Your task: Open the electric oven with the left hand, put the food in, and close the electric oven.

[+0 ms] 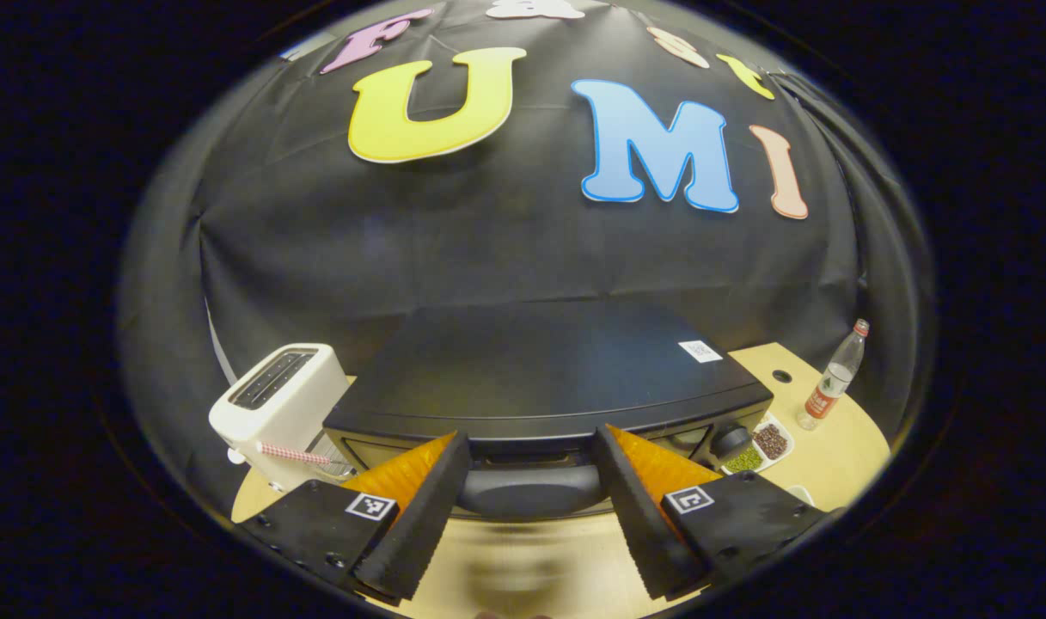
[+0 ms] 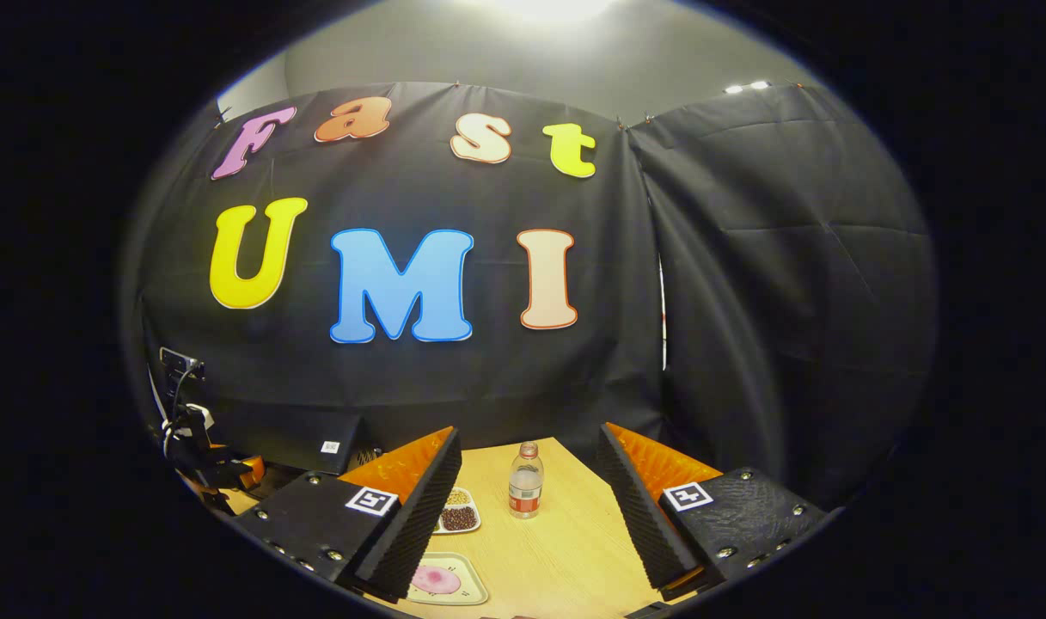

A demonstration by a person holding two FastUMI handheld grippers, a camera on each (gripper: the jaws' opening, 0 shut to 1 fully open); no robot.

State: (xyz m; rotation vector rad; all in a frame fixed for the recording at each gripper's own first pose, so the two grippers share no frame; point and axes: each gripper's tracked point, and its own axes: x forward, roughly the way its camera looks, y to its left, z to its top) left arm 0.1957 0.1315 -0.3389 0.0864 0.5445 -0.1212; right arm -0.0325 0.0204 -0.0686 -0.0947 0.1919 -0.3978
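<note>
Hovering with its fingers spread wide apart, the left tongs (image 1: 531, 494) are straddling the dark handle (image 1: 531, 488) on the front of the black electric oven (image 1: 540, 370), one finger to each side of it and neither one pressing on it. The oven is sitting on the wooden table (image 1: 841, 447) against the booth's black cloth wall, with its door closed. A white toaster (image 1: 273, 404) is standing just beside the oven's left side, with a pink-and-white striped straw-like stick (image 1: 292, 453) lying across its front. At the oven's right front corner a control knob (image 1: 730, 440) is showing, and next to it a small white divided dish (image 1: 761, 447) is holding green and dark brown beans. Farther toward the table's right edge a clear plastic bottle (image 1: 832, 378) with a red cap is standing upright.

In the right gripper view, the right tongs (image 2: 529, 507) are released too, fingers wide apart and gripping nothing, hanging above the table (image 2: 565, 550). Between the fingers the same bottle (image 2: 525, 481) is standing near the table's far edge. The bean dish (image 2: 459, 512) is lying just beside the left finger, and nearer the table's front edge a pale tray (image 2: 454, 583) is carrying a pink piece of food (image 2: 437, 580). The oven (image 2: 308, 438) is showing at the left, with the other gripper (image 2: 200, 447) in front of it.
</note>
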